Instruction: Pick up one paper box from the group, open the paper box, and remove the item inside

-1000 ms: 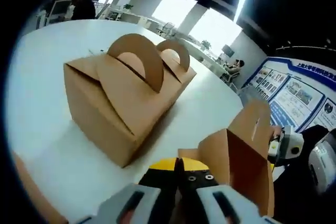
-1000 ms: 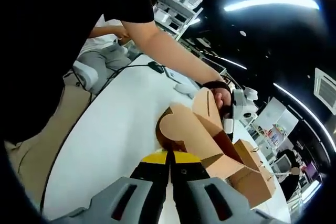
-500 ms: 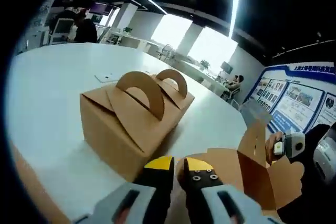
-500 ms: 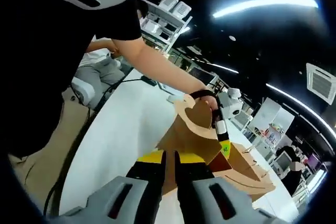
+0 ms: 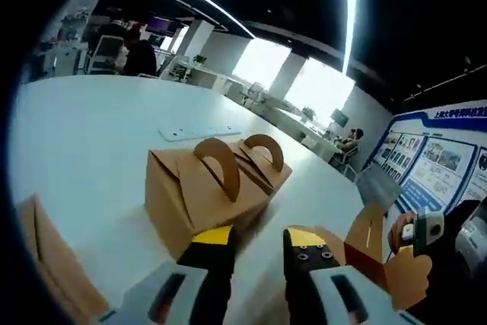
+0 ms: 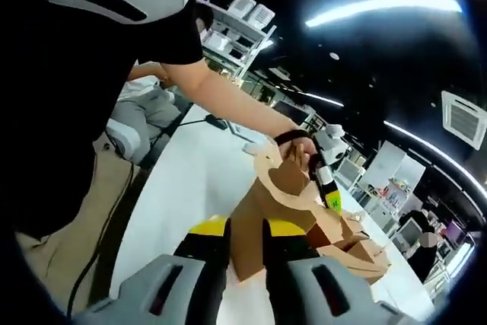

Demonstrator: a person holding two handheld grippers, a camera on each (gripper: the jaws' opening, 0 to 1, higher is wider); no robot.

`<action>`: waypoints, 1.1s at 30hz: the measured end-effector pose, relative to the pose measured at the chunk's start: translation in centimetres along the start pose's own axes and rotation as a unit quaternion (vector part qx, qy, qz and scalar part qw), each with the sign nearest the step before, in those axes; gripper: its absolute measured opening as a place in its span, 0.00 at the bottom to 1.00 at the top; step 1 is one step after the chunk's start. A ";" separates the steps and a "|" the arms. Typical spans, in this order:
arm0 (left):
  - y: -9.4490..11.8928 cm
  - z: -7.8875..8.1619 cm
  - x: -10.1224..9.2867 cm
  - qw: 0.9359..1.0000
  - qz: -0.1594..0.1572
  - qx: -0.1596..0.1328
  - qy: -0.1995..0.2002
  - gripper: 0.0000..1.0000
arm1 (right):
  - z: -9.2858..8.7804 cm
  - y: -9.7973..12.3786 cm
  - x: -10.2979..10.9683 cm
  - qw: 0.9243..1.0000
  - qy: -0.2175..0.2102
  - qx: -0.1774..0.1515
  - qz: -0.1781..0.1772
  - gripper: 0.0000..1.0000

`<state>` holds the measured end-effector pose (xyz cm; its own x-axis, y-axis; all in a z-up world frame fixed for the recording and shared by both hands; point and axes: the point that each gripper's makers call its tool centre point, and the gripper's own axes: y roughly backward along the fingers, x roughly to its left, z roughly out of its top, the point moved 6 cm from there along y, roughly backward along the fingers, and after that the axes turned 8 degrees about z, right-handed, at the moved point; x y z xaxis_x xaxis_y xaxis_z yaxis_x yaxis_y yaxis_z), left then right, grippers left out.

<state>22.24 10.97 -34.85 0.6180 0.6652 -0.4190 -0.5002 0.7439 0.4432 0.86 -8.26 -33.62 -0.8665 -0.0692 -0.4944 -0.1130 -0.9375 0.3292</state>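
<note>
The opened brown paper box (image 6: 285,180) is held up above the white table (image 6: 190,180). My right gripper (image 6: 246,230) is shut on its lower cardboard wall. In the left gripper view the same box (image 5: 373,253) hangs at the lower right with its flaps spread. My left gripper (image 5: 257,240) is open, with bare table between its yellow-tipped jaws, and the box flap lies just right of its right jaw. In the right gripper view, the left gripper (image 6: 330,197) is beside the box's handle flap, held by a person's hand (image 6: 293,150). I cannot see inside the box.
A closed brown box with two arched handles (image 5: 209,188) stands on the table ahead of the left gripper. Another brown box (image 5: 49,260) sits at the lower left. A flat white strip (image 5: 198,132) lies farther back. More boxes (image 6: 365,253) rest behind the held one.
My left gripper has opened and let go of the box flap it was pinching. The right gripper keeps its hold while the box has tilted upward.
</note>
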 end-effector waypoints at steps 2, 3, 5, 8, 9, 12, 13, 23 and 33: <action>0.1 0.0 -0.1 1.000 0.000 -0.003 0.002 0.27 | 0.1 0.0 0.0 1.000 -0.002 -0.001 -0.003 0.18; 0.1 0.0 -0.2 1.000 -0.001 -0.003 0.004 0.27 | 0.1 0.0 0.0 1.000 -0.001 0.001 -0.004 0.18; 0.3 0.0 -0.6 1.000 -0.006 -0.003 0.005 0.27 | 0.2 0.1 0.1 1.000 -0.003 0.002 -0.002 0.18; 0.7 0.1 -1.5 1.000 -0.017 -0.008 -0.002 0.27 | 0.4 0.2 0.4 1.000 -0.012 -0.005 0.001 0.17; 0.8 0.2 -1.8 1.000 -0.020 -0.010 -0.004 0.26 | 0.4 0.3 0.4 1.000 -0.015 -0.008 0.001 0.17; 1.5 0.7 -3.2 0.999 -0.039 -0.020 -0.018 0.26 | 0.6 0.9 0.5 0.999 -0.035 -0.026 -0.004 0.17; 1.6 0.7 -3.4 0.999 -0.041 -0.021 -0.019 0.26 | 0.8 1.1 0.4 0.999 -0.039 -0.032 -0.007 0.17; 6.3 1.9 -7.0 0.990 -0.003 -0.105 -0.094 0.25 | 1.6 3.0 -0.8 0.989 -0.099 -0.101 -0.046 0.17; 9.9 -0.6 -9.6 0.978 0.047 -0.139 -0.151 0.25 | 1.0 3.5 -1.7 0.984 -0.126 -0.103 -0.066 0.17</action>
<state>11.01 11.99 -26.90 0.6910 0.7138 -0.1145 -0.6833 0.6965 0.2191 1.48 -11.12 -30.81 -0.9469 0.1209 -0.2979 -0.1544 -0.9837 0.0917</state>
